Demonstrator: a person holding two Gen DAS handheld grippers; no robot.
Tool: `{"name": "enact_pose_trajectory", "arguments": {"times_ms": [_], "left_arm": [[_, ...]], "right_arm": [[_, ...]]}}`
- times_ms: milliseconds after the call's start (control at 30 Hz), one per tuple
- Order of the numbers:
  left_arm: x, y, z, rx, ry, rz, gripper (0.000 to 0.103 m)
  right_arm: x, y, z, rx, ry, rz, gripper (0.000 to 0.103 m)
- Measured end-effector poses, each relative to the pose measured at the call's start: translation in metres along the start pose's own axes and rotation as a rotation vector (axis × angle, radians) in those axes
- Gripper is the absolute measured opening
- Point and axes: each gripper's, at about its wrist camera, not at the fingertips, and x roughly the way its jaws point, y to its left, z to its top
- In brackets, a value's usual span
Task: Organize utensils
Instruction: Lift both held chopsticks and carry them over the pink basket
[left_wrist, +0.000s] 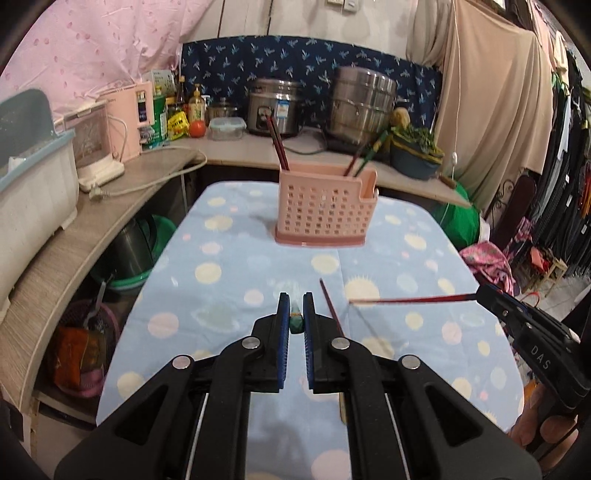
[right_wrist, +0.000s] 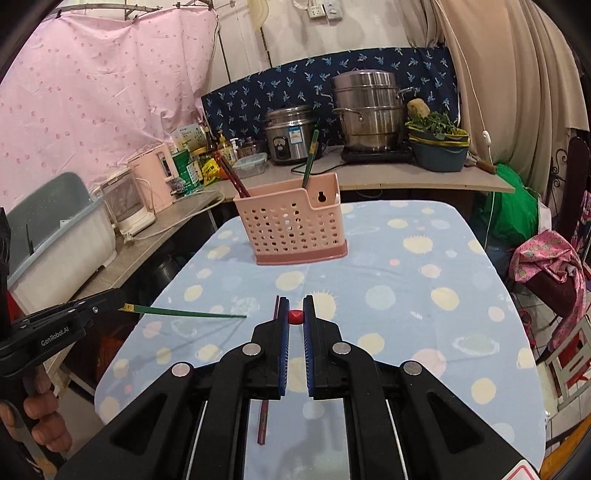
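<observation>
The pink holder (right_wrist: 295, 225) mid-table already carries several chopsticks. The left gripper (left_wrist: 296, 314) pinches a green chopstick (right_wrist: 188, 313), the right gripper (right_wrist: 295, 315) a red one (left_wrist: 410, 300). One dark chopstick (left_wrist: 332, 310) remains on the cloth (left_wrist: 229, 280).

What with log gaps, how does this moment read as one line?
left hand-held gripper: shut on green chopstick | right hand-held gripper: shut on red chopstick | pink holder: on table

"DAS" on right gripper (left_wrist: 480, 293); "GenRobot.AI" on left gripper (right_wrist: 122, 295).
</observation>
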Motion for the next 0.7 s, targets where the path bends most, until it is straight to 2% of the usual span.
{"name": "enact_pose_trajectory", "arguments": {"times_ms": [267,467,700], "left_arm": [[0.010,0.012,0.048,-0.048,-0.042,-0.022,0.007],[0.013,0.012,0.085,-0.051,-0.072,-0.044,0.007],[0.012,0.008,0.138,-0.038,-0.149,-0.052,0.007]], "right_arm": [[0.010,-0.001,0.049,0.005,-0.054,0.019,0.007],[0.016,-0.003,0.084,0.031,-0.094,0.066,0.007],[0.024,-0.002,0.139,0.048,-0.181,0.106,0.007]]}}
